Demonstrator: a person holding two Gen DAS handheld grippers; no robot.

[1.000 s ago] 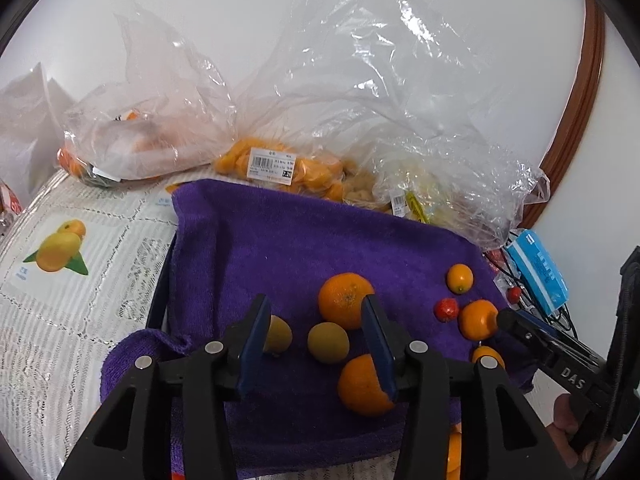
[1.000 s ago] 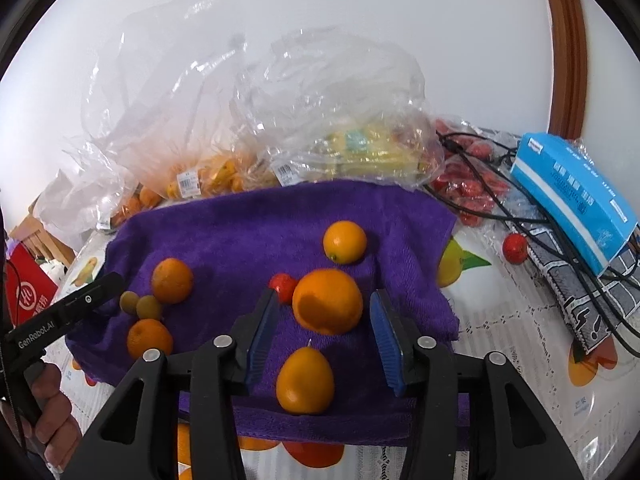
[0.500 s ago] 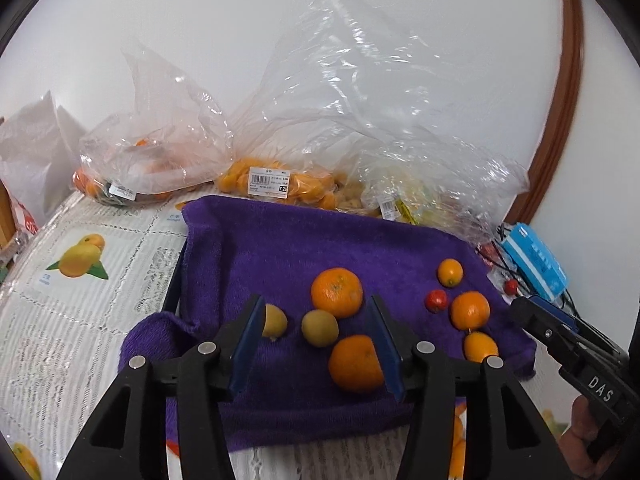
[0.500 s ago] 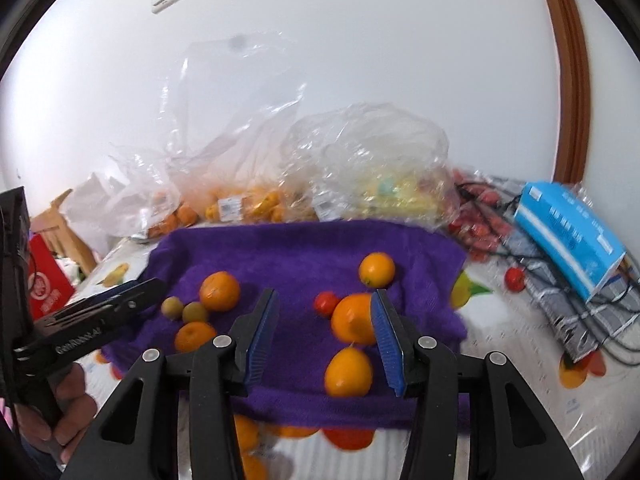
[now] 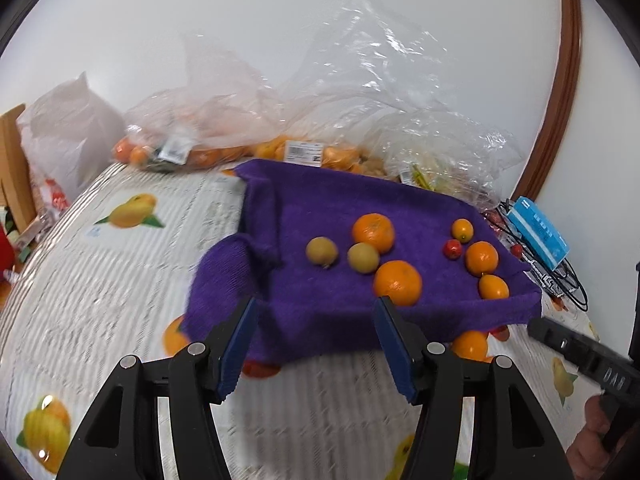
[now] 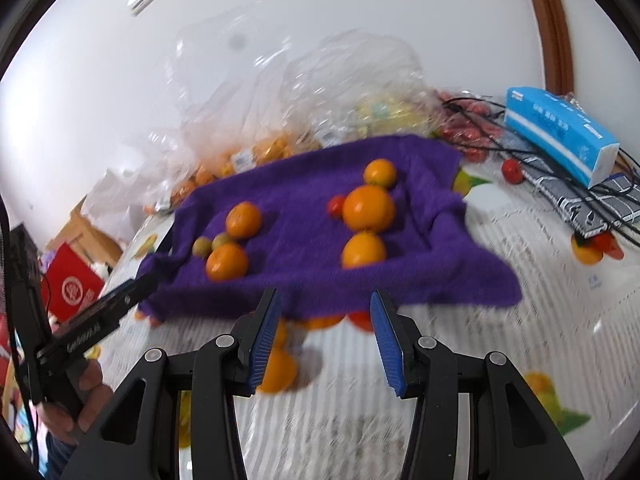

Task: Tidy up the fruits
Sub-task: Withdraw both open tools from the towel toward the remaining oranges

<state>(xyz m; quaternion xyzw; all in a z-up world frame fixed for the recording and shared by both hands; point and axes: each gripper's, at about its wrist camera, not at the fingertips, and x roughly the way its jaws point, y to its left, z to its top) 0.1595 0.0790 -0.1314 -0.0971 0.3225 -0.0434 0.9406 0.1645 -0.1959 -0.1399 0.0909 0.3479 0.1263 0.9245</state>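
Observation:
A purple towel (image 5: 320, 200) (image 6: 304, 176) lies on the table with loose fruit on it. Two oranges (image 5: 373, 233) (image 5: 398, 282) sit beside two yellow-green fruits (image 5: 321, 252) (image 5: 363, 257). Further right are another orange (image 5: 481, 258), two small orange fruits (image 5: 462, 230) (image 5: 493, 287) and a small red fruit (image 5: 453, 248). My left gripper (image 5: 316, 320) hovers at the towel's near edge, its jaws opening with nothing between them. My right gripper (image 6: 324, 308) stands open and empty at the same edge, short of an orange (image 6: 368, 207) and a smaller one (image 6: 363, 249).
Clear plastic bags of fruit (image 5: 304, 152) line the wall behind the towel. A blue tissue pack (image 6: 560, 136) and black cables (image 6: 600, 196) lie at the right. A red box (image 6: 72, 284) stands at the left. The tablecloth (image 5: 120, 280) carries printed fruit pictures.
Both grippers have drawn back from the fruit to the towel's near edge, so the fruit sits farther off. The left jaws have spread wider. The right jaws keep the same gap.

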